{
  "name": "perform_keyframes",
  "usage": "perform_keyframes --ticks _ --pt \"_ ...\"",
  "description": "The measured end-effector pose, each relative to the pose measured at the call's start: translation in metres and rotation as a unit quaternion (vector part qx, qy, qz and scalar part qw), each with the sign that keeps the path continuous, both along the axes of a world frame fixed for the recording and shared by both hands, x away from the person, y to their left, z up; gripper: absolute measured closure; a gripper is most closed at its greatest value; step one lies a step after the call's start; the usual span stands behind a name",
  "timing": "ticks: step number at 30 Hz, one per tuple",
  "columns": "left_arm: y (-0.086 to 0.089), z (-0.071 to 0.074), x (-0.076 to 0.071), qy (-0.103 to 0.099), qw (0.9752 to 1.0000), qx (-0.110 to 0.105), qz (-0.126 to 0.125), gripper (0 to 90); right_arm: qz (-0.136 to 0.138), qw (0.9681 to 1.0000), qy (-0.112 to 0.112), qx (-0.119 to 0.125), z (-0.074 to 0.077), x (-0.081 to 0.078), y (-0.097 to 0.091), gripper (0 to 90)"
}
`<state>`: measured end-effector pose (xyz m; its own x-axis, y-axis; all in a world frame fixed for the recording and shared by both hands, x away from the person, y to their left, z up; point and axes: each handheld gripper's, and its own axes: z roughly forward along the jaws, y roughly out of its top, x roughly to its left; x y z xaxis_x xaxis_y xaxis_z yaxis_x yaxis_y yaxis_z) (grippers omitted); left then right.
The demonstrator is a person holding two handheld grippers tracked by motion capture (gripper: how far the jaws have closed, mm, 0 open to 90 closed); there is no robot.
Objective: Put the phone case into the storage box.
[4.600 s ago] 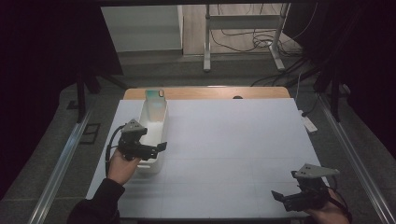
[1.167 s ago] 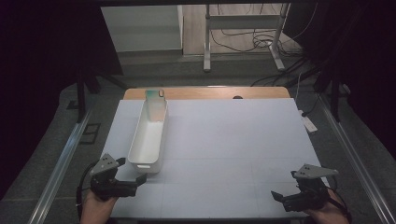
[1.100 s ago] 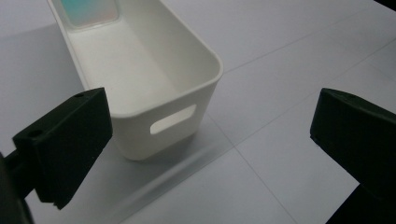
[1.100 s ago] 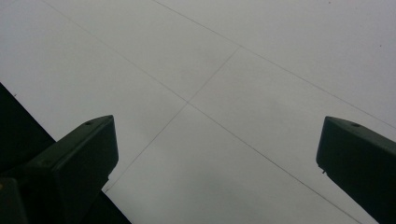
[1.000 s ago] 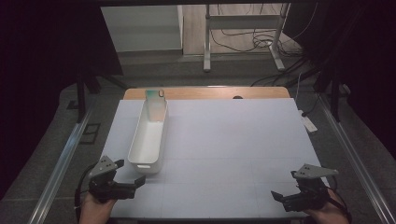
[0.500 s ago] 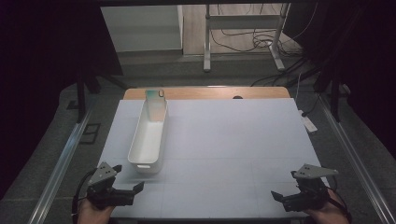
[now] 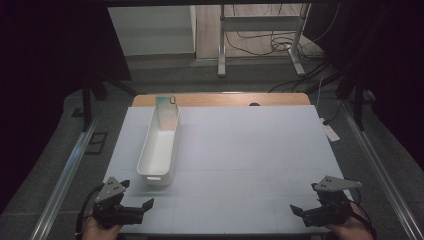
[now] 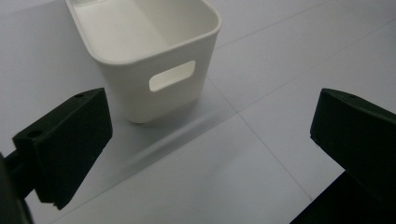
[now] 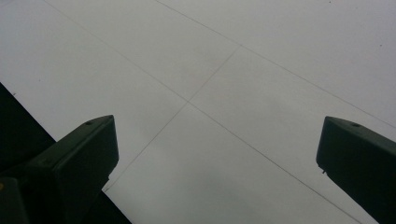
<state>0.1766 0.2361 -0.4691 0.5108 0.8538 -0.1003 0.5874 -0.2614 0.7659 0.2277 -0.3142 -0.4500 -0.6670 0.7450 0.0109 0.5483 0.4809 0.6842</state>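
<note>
A long white plastic bin (image 7: 159, 145) lies lengthwise on the left half of the white table (image 7: 240, 150), with a greenish item (image 7: 166, 106) standing at its far end. My left gripper (image 7: 145, 206) rests at the table's near left corner, open and empty, a short way in front of the bin. In the left gripper view the bin's near end (image 8: 154, 51) with its handle slot (image 8: 172, 76) sits just beyond the spread jaws. My right gripper (image 7: 296, 211) is at the near right corner, open over bare table surface (image 9: 210, 107).
A wooden strip (image 7: 225, 99) shows along the table's far edge. Metal rails (image 7: 65, 175) run along both sides of the table. A white tag (image 7: 331, 133) lies off the right edge. Cables and a stand (image 7: 260, 40) are on the floor beyond.
My left gripper has let go of the bin and drawn back from it to the table's near left corner. The right gripper has stayed still.
</note>
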Motion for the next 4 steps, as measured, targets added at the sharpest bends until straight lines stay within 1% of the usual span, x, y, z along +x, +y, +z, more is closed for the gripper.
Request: perform_keyframes --ticks 4 --pt "-0.0005 0.0001 0.0005 -0.001 1.0 -0.001 -0.002 0.0 0.001 1.0 -0.001 -0.003 -0.0005 0.0003 -0.0002 0.0"
